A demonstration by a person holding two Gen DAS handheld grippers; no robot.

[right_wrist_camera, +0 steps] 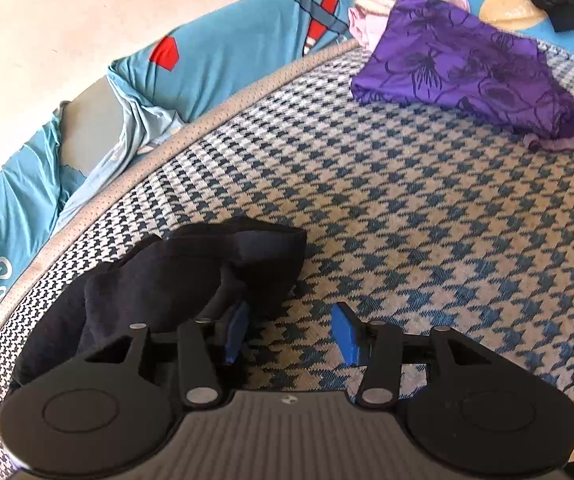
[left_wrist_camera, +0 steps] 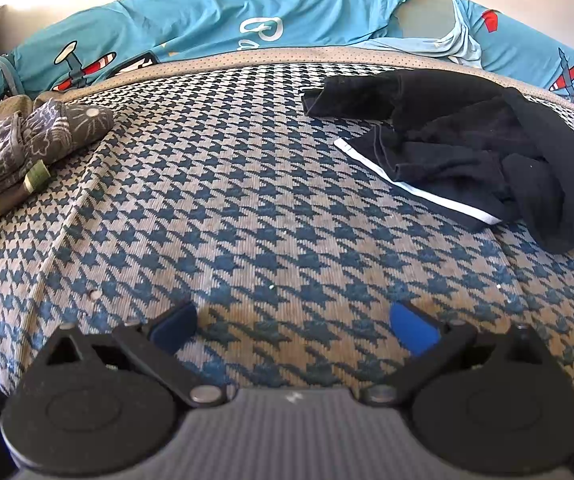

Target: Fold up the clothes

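Left gripper (left_wrist_camera: pixel 293 326) spread wide over bare houndstooth mat (left_wrist_camera: pixel 247 200), nothing between pads. Black garment (left_wrist_camera: pixel 467 148) crumpled mid-right, white stripe showing only here. Right gripper (right_wrist_camera: pixel 291 332) parted, garment just beside its left pad (right_wrist_camera: pixel 235 334), possibly touching. Only right view shows purple cloth (right_wrist_camera: pixel 467 68) farther back.

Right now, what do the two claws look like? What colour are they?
Both look alike. The left claw has black jointed arms with silver rivets, two round black discs, a ribbed grey plate between them, and blue pads on its fingers. The right claw matches: black links, grey ribbed plate, blue pads. No cables or sleeves show.
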